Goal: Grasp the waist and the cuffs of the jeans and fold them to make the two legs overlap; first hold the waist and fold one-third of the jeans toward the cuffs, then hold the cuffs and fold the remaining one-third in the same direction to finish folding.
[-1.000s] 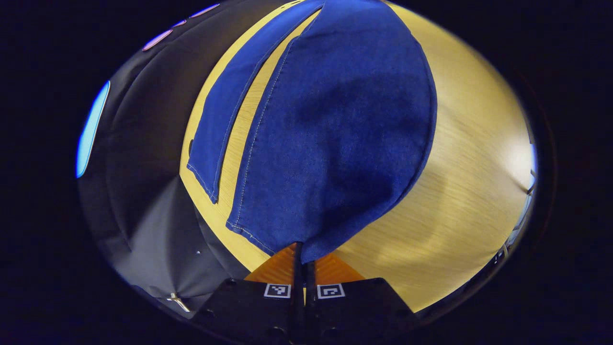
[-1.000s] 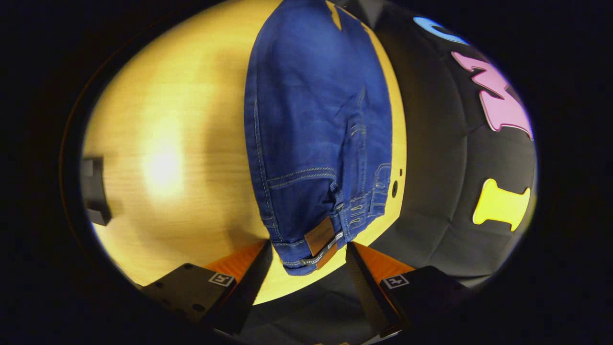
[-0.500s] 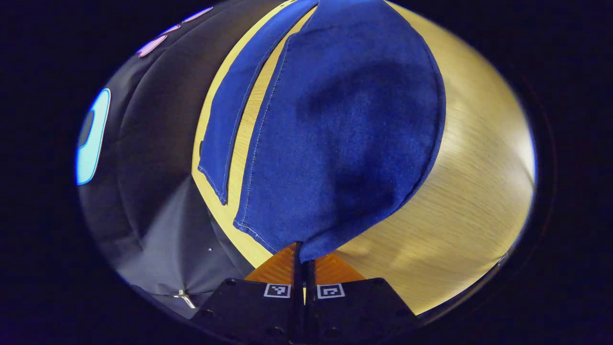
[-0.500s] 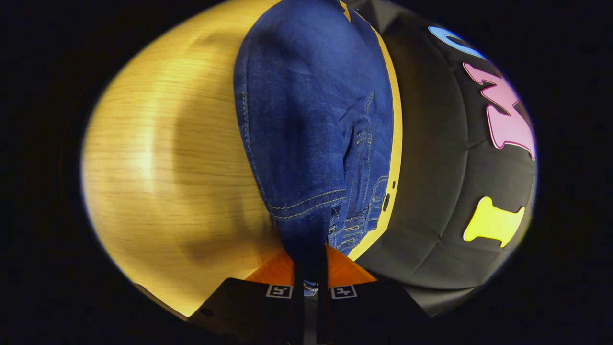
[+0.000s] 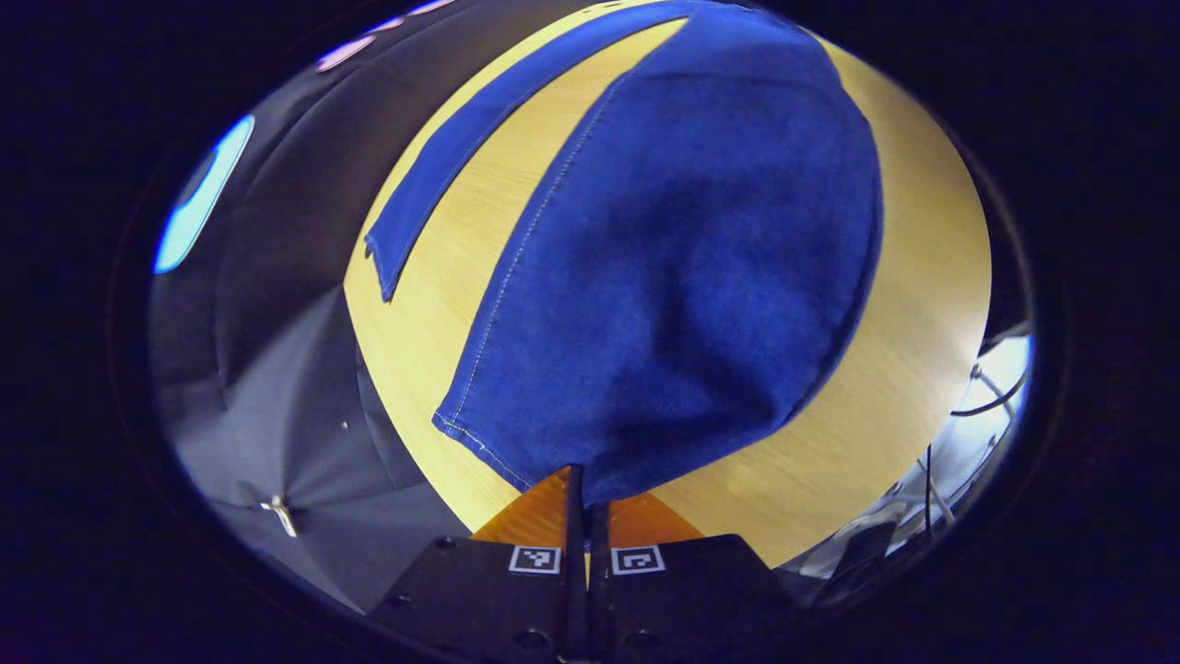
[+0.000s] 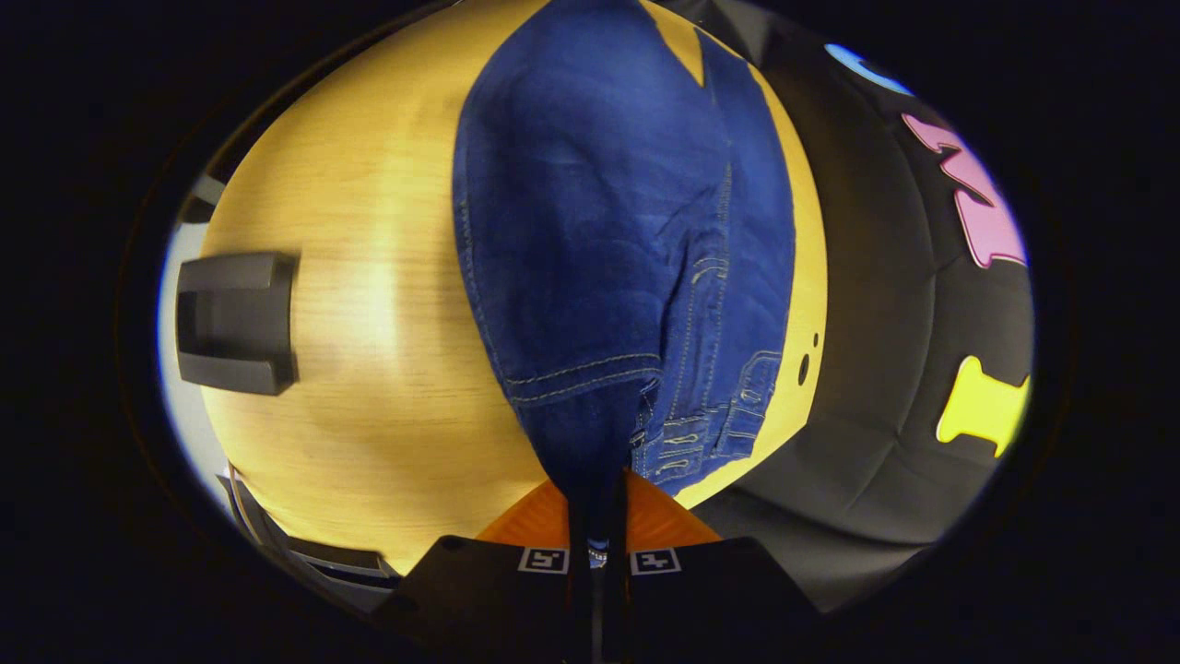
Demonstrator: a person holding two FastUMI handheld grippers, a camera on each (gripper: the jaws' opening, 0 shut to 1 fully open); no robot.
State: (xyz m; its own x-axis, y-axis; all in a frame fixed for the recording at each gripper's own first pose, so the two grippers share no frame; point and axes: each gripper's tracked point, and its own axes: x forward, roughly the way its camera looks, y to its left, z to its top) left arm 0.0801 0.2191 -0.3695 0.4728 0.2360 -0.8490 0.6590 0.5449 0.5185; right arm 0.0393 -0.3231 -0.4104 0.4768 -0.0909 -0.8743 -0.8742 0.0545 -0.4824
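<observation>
Dark blue jeans lie on a yellow wooden table. In the left gripper view my left gripper [image 5: 583, 480] is shut on the cuff of one leg [image 5: 682, 277], which hangs lifted off the table [image 5: 442, 277]. The other leg [image 5: 479, 138] lies flat farther back, its cuff near the table's left edge. In the right gripper view my right gripper [image 6: 597, 489] is shut on the waist of the jeans [image 6: 590, 258], lifted from the table [image 6: 369, 369]. Belt loops and the fly seam [image 6: 701, 406] sit just right of the fingers.
A dark grey block [image 6: 235, 323] stands on the table's left side in the right gripper view. Black booth cloth [image 6: 894, 369] borders the table on the right there. Cables and a pale floor [image 5: 977, 433] show past the table's right edge in the left gripper view.
The right gripper went from open around the waistband to shut on it, then lifted. The left gripper, shut on the cuff throughout, rose and drew that leg away from the flat one.
</observation>
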